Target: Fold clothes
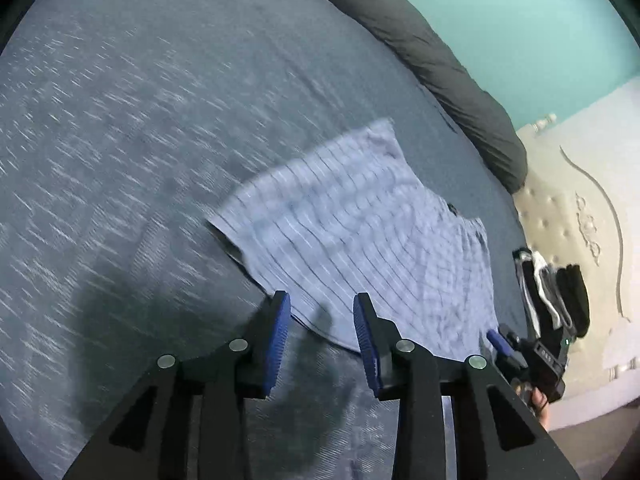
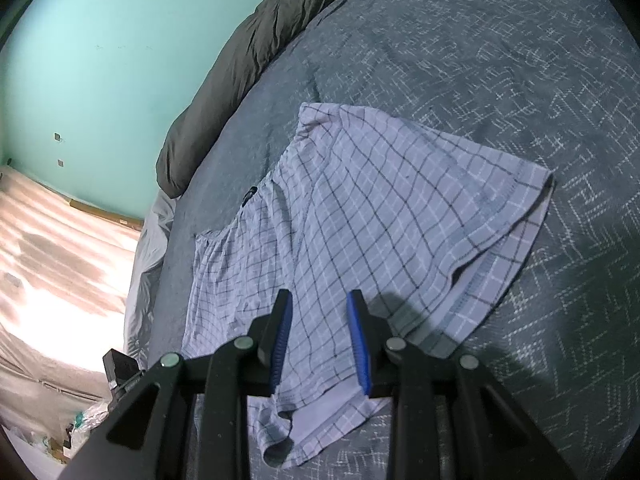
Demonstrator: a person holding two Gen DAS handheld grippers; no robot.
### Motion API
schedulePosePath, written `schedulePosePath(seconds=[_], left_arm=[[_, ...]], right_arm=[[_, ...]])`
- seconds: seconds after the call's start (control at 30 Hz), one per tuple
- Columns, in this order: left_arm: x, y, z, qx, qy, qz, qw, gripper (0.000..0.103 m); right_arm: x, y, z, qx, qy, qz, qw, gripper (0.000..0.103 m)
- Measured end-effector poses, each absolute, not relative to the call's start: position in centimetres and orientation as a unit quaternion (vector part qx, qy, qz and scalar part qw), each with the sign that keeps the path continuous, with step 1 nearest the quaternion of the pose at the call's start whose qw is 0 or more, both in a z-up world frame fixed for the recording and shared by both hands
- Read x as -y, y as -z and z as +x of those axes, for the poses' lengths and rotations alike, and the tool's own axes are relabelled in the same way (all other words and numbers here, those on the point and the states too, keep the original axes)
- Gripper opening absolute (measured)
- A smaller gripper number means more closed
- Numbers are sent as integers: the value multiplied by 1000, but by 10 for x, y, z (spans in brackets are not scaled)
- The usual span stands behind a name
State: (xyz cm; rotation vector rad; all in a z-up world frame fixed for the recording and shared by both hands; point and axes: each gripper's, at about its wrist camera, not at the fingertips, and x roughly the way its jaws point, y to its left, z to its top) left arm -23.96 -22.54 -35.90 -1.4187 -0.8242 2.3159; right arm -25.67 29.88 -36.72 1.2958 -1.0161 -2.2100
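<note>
Light blue checked shorts [image 2: 380, 216] lie spread on a blue patterned bedspread [image 2: 500, 60]. In the left wrist view the shorts [image 1: 360, 236] lie ahead, blurred by motion. My left gripper [image 1: 322, 304] is open and empty, just above the shorts' near edge. My right gripper [image 2: 320, 304] is open and empty, hovering over the near leg of the shorts. The right gripper also shows in the left wrist view [image 1: 500, 340] at the right edge of the shorts, held by a gloved hand [image 1: 552, 288].
A dark grey rolled duvet [image 2: 248, 64] lies along the bed's far side against a turquoise wall [image 2: 100, 60]. A cream tufted headboard [image 1: 568, 216] stands to the right in the left wrist view. A light floor [image 2: 60, 260] lies beyond the bed edge.
</note>
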Motion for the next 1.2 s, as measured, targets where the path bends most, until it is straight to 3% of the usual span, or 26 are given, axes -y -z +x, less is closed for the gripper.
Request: schedulePosePath(seconds=[0.47,0.7,1.2], left_arm=[[164,374,-231,284,-782,-525,182,31],[161,377,-233,290,-783,-520,181,1],[150,368,-220,265,-780,-532,195,2]], right_arm=[[-306,364,-255,374,784,457,192,28],[-316,362,-252,387,782,452,186,28],[-314,363,-252,390,777,456,188,28]])
